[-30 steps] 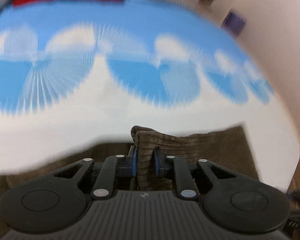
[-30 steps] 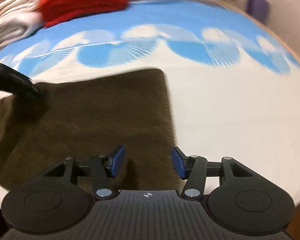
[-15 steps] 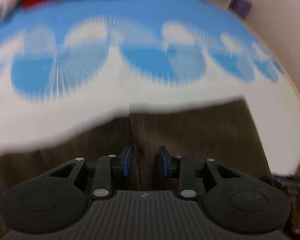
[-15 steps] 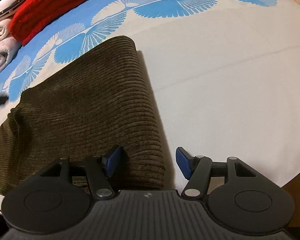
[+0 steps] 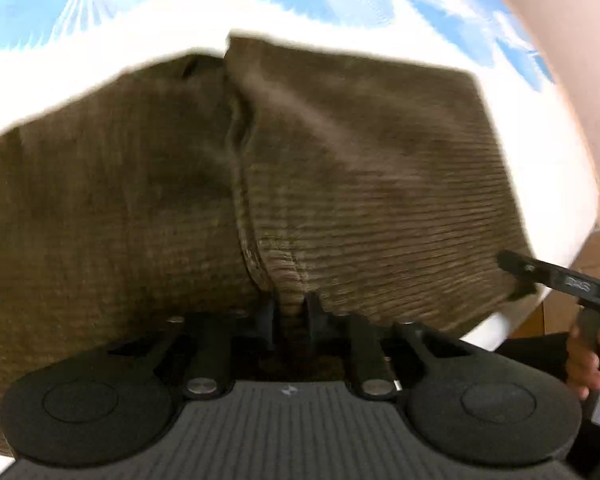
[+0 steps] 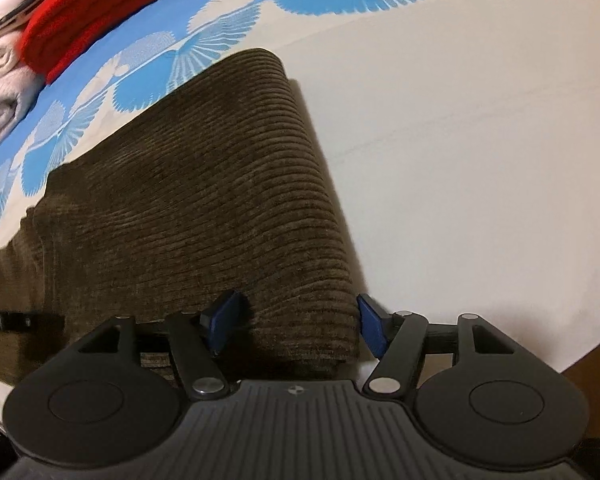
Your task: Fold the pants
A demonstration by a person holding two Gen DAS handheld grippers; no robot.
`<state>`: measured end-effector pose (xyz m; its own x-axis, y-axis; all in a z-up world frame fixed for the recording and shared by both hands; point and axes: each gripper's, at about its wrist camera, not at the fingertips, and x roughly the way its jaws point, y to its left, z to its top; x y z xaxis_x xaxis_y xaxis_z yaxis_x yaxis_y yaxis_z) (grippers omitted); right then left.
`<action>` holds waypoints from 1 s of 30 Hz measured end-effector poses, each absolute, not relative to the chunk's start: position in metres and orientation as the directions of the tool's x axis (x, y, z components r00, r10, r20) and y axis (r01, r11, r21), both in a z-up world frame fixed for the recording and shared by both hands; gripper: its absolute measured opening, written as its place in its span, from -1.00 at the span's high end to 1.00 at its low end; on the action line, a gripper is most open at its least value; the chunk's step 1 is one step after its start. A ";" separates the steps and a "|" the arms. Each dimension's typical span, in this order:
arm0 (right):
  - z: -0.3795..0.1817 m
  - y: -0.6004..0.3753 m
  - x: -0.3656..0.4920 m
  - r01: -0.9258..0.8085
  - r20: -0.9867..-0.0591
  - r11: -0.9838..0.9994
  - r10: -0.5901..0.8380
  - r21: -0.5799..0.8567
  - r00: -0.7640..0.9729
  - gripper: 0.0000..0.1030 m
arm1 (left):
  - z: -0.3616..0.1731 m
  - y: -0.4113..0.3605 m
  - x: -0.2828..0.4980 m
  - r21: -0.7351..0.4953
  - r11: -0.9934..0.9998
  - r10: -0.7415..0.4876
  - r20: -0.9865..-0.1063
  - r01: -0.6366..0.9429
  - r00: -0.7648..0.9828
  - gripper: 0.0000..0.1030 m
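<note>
Blue-patterned bedsheet [image 6: 440,128], blurred brown pants [image 5: 360,168] – left claw [image 5: 291,312] closing on fold

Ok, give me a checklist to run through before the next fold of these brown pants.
1. Left gripper has cloth: ok, its jaws are closing on a bunched ridge of the pants.
2. Right gripper has cloth: not ok, its jaws are opening astride the folded edge, pads clear of it.
3. Pants lie flat: not ok, a crease runs up the middle.
4. Bedspread beside the pants free: ok.
5. Red garment out of the way: ok, far off at the bed's end.
</note>
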<state>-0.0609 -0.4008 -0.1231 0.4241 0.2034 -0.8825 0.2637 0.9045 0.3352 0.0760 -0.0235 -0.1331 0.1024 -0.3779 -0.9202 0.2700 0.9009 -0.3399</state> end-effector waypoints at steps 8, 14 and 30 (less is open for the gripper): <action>-0.119 -0.405 -0.064 0.274 -0.874 0.895 0.209 0.352 0.439 -0.27 | -0.117 -0.007 0.056 -0.390 0.874 -0.428 -0.900 0.289 0.079 0.67; -0.121 -0.411 -0.063 0.311 -0.888 0.886 0.199 0.343 0.414 -0.27 | -0.109 -0.019 0.051 -0.144 0.903 -0.264 -0.929 0.404 0.258 0.36; -0.115 -0.399 -0.061 0.247 -0.884 0.918 0.183 0.310 0.430 0.08 | -0.129 -0.061 0.037 -0.039 0.777 -0.221 -0.951 0.628 0.215 0.34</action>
